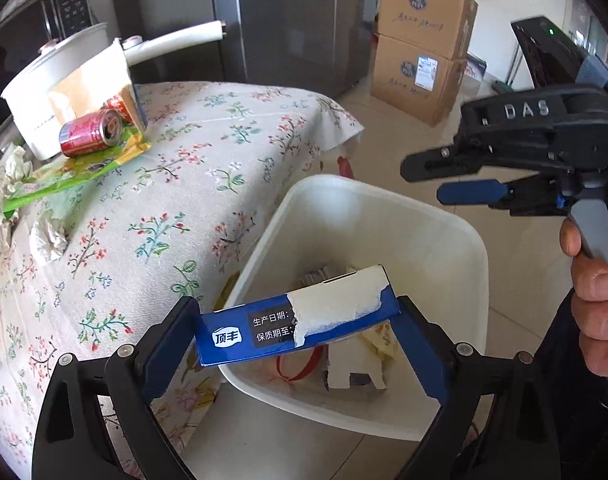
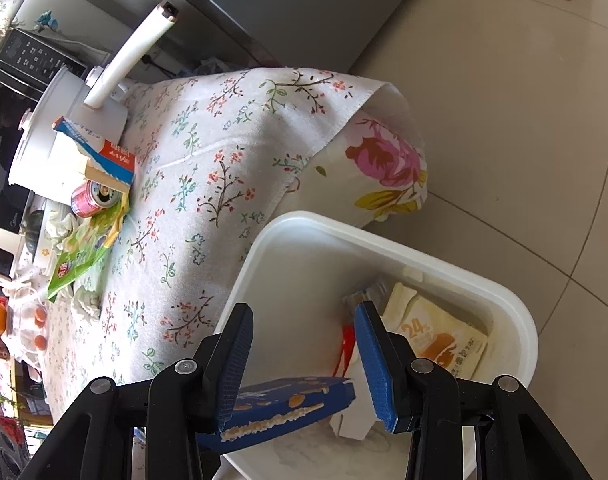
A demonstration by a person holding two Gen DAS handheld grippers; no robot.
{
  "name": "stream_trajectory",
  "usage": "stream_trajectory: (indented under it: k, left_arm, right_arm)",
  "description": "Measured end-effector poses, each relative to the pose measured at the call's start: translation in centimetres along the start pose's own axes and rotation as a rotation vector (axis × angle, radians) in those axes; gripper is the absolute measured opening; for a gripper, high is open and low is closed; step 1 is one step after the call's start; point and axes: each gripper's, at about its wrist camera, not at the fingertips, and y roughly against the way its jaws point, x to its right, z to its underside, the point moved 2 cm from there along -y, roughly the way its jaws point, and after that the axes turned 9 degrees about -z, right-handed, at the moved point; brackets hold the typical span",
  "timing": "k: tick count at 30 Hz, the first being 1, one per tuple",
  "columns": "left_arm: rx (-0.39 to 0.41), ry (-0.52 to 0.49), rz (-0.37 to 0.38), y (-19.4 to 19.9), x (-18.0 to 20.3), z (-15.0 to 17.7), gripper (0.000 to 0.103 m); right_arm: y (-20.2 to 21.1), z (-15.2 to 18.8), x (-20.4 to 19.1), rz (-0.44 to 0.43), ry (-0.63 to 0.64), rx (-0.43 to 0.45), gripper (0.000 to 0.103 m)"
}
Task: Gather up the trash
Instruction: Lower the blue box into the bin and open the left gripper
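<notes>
My left gripper (image 1: 296, 306) is shut on the ends of a torn blue and white box (image 1: 304, 320), held over the near corner of the white bin (image 1: 383, 216). The bin (image 2: 423, 256) holds a bread wrapper (image 2: 439, 336), a red ribbon and white paper. To the right, a hand (image 1: 595, 292) holds my right gripper (image 1: 421, 184), open and empty. In the right wrist view this gripper (image 2: 304, 312) hangs over the bin. A torn blue box (image 2: 288, 404) lies below its fingers, unpressed; I cannot tell if it is the same box.
On the floral tablecloth (image 1: 184, 184) lie a red can (image 1: 92, 132), a green wrapper (image 1: 76, 172), crumpled tissues (image 1: 48, 240) and a torn carton (image 2: 100, 156) against a white pot (image 1: 44, 80). Cardboard boxes (image 1: 423, 40) and a grey fridge (image 1: 296, 20) stand behind on the tiled floor.
</notes>
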Motion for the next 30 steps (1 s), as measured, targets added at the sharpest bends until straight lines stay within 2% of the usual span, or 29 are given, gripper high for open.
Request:
stream_trajectory:
  k: [3,7,9,12,15,18,21,24,27,28,30]
  left_arm:
    - [-0.091,-0.014,0.068,-1.5,1.0,0.7,0.098]
    - [-0.08,0.004,0.08,-1.2,0.8,0.5,0.103]
    - [-0.078,0.042,0.094,-0.8,0.1,0.1,0.103]
    - [-0.139,0.116,0.139,-1.2,-1.3,-0.2,0.103]
    - [-0.18,0.173,0.128,-1.7,-2.4,0.0,0.103]
    - [-0.189,0.218,0.147,-1.5,-3.6,0.2,0.101]
    - [-0.177,0.278,0.184,-0.7,-5.1,-0.1,0.101]
    - [-0.15,0.318,0.173,0.2,-6.6,-0.4,0.101]
    - [-0.117,0.349,0.158,1.1,-8.2,-0.5,0.101]
    - [-0.111,0.359,0.152,1.3,-8.7,-0.5,0.101]
    - [-0.107,0.38,0.144,1.3,-9.6,-0.3,0.101]
  right_arm:
    - [0.0,0.1,-0.1,0.006,0.003,-0.002,0.056]
    - [-0.1,0.2,-0.3,0.0,0.012,-0.01,0.056]
    - [-0.1,0.2,-0.5,-0.001,0.018,-0.011,0.056]
    - [-0.1,0.1,-0.4,0.0,0.02,-0.013,0.056]
    - [-0.3,0.2,-0.3,0.001,0.017,-0.021,0.056]
    - [-0.5,0.3,-0.3,0.003,0.019,-0.036,0.056]
    - [-0.9,0.5,-0.5,0.008,0.035,-0.06,0.061]
    - [-1.4,0.8,-0.7,0.017,0.058,-0.092,0.062]
    - [-2.4,1.5,-1.1,0.009,0.091,-0.163,0.065]
    - [-3.0,2.0,-1.3,-0.019,0.099,-0.224,0.066]
    - [-4.5,3.9,-1.8,-0.128,0.086,-0.391,0.066]
